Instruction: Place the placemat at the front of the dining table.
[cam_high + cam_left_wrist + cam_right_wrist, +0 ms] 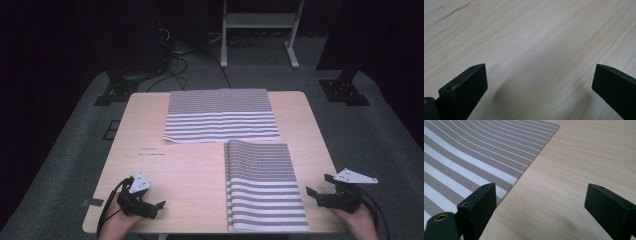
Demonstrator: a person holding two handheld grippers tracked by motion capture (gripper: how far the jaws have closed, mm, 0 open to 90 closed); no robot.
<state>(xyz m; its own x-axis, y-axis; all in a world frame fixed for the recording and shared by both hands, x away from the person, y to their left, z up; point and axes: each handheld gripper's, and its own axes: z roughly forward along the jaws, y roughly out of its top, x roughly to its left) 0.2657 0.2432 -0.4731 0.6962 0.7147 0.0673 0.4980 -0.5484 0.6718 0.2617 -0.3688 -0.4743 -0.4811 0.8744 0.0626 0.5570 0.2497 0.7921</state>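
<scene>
Striped placemat (265, 187) lay flat at bench (190, 170) near-right, second striped placemat (221, 116) beyond. You held right gripper (320, 192) jaws spread beside its edge, ready to pinch; left gripper (159, 205) spread, empty, over bare wood.

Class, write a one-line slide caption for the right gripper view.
Open right tongs hover over the wooden table, beside the striped cloth's edge.

Near striped cloth (265, 187) flat, far striped cloth (220, 115) flat.

Bright counter, dark surroundings

Overhead light falls evenly on the counter (190, 165); soft shadows under blurred near claws.
</scene>
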